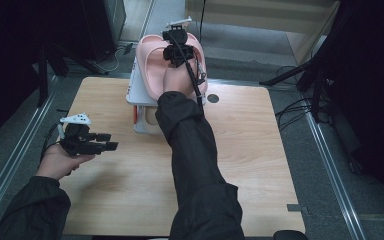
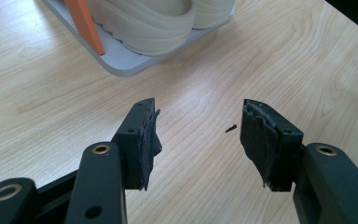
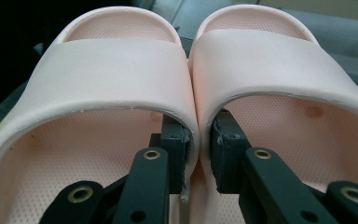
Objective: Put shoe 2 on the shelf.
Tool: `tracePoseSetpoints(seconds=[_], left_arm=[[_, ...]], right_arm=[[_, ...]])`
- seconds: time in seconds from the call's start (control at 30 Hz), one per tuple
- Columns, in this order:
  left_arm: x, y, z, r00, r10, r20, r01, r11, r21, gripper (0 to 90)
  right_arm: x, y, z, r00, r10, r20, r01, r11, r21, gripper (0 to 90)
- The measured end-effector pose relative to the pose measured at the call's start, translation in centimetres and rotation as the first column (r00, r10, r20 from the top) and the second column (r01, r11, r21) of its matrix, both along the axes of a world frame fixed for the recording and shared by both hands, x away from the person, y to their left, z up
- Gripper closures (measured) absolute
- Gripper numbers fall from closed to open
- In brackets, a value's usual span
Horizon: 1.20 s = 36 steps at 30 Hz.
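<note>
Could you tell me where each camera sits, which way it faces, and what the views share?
High view: above the person's side, looking forward and down on the table; both sleeves, left gripper, right gripper.
Left gripper view: along its open jaws toward the rack with cream slippers.
Right gripper view: jaws pinching the pink slippers together by their inner walls.
Shared: the pink slippers, in the high and right gripper views.

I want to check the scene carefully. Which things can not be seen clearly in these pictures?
- High view: the rack under the pink slippers is mostly covered by them and by the right sleeve.
- Right gripper view: the slippers' heels are cut off by the bottom edge; the right gripper hides their inner walls.
- Left gripper view: the cream shoes and orange piece are cut off by the top edge.
</note>
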State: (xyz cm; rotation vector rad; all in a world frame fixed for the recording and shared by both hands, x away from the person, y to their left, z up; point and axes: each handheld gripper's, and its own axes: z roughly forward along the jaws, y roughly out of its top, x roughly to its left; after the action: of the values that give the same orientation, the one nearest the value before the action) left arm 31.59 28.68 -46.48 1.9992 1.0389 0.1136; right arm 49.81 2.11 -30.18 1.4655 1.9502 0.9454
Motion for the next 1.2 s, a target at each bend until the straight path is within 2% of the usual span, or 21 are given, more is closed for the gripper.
tracePoseSetpoints(seconds=[0.2,0.37,0.5,0.77,0.87,0.97,1.07,1.13,1.2], left_arm=[[0.1,-0.4,-0.1,0.9998,-0.017,-0.008,0.017,0.9998,0.002,45.4],[0.1,-0.8,0.0,0.9996,-0.028,-0.006,0.028,0.9996,0.003,45.4],[0.2,-0.8,-0.1,0.9994,-0.032,-0.011,0.032,0.9995,0.007,45.4],[0.2,-0.8,-0.1,0.9996,-0.026,-0.013,0.026,0.9997,0.002,45.4],[0.2,-0.9,-0.1,0.9994,-0.031,-0.012,0.031,0.9995,0.010,45.4],[0.3,-1.0,-0.2,0.9992,-0.036,-0.016,0.036,0.9993,0.012,45.4],[0.5,-1.2,-0.3,0.9991,-0.038,-0.020,0.039,0.9992,0.014,45.3],[0.5,-1.5,-0.3,0.9988,-0.046,-0.018,0.047,0.9985,0.027,45.3],[0.4,-1.7,-0.4,0.9985,-0.052,-0.019,0.052,0.9982,0.029,45.3]], right_arm=[[0.8,1.0,-1.1,0.9948,-0.094,-0.039,0.094,0.9955,0.009,77.8],[1.2,1.5,-1.5,0.9887,-0.145,-0.038,0.146,0.9891,0.021,77.0],[1.8,1.6,-1.8,0.9868,-0.151,-0.060,0.153,0.9878,0.031,77.2],[2.1,2.1,-1.8,0.9842,-0.171,-0.045,0.173,0.9845,0.030,77.1],[2.2,2.4,-2.0,0.9829,-0.178,-0.047,0.179,0.9837,0.014,76.8],[2.3,2.6,-2.4,0.9817,-0.180,-0.061,0.182,0.9829,0.027,76.6],[2.2,3.1,-2.5,0.9828,-0.177,-0.052,0.179,0.9835,0.029,76.1],[2.2,3.3,-2.7,0.9849,-0.170,-0.036,0.170,0.9855,0.003,75.8],[2.1,3.2,-2.8,0.9856,-0.167,-0.030,0.167,0.9859,0.009,75.3]])
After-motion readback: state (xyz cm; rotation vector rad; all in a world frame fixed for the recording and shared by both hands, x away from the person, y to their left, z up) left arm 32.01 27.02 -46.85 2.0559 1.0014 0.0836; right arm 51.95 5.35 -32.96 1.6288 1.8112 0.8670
